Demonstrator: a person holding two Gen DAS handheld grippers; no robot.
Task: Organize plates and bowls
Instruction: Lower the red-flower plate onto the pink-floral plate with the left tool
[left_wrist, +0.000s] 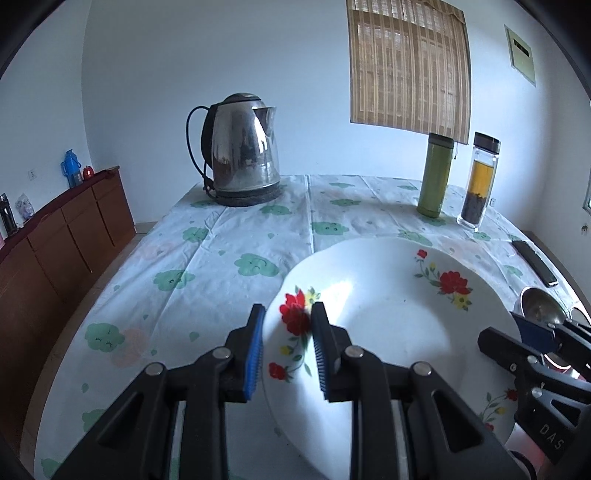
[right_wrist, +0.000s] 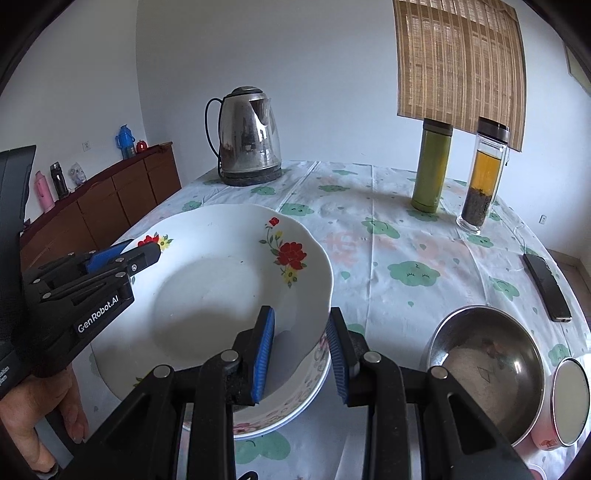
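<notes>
Both tools grip one large white flowered plate (right_wrist: 221, 280) at opposite rims: the left tool (left_wrist: 288, 347) pinches its left edge over a red flower, and the right tool (right_wrist: 301, 354) is closed narrow on the near right rim. The plate sits just above, or perhaps already on, a stack of plates (right_wrist: 295, 398) near the front of the bench (right_wrist: 388, 240); the gap is hard to read from here.

The main risk is uneven handling. If one tool drops or lets go before the other, the plate can tilt, slide off the stack, and chip or strike the steel bowl (right_wrist: 487, 365) just beside it on the right. The smooth glaze under narrow pads could also slip.

The plate is round, so it has no true long axis. It lies nearly level, hollow side up, with its far rim towards the kettle (right_wrist: 247, 136).
</notes>
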